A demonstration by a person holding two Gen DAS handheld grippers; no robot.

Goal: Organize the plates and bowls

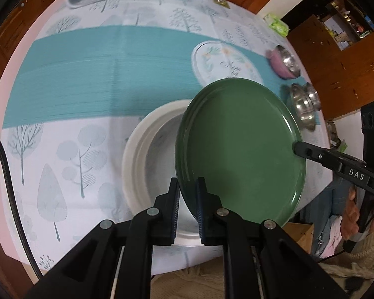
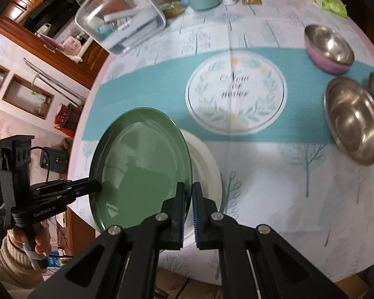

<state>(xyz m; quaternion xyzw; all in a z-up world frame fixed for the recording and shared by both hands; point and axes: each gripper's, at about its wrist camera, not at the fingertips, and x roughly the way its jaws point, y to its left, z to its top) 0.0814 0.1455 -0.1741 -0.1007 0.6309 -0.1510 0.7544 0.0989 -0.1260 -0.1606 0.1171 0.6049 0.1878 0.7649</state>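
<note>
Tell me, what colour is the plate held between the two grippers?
The plate is plain dark green; the right wrist view shows it best.

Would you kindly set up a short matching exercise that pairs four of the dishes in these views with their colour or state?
Things:
1. plate held by both grippers
2. dish under that plate
3. bowl at the far right of the table
4. printed round mat

Descriptions:
A. white, resting on the tablecloth
B. steel inside, pink outside
C. green, gripped at two rim points
D. leaf wreath with lettering

Pairs: 1-C, 2-A, 3-B, 4-D
</note>
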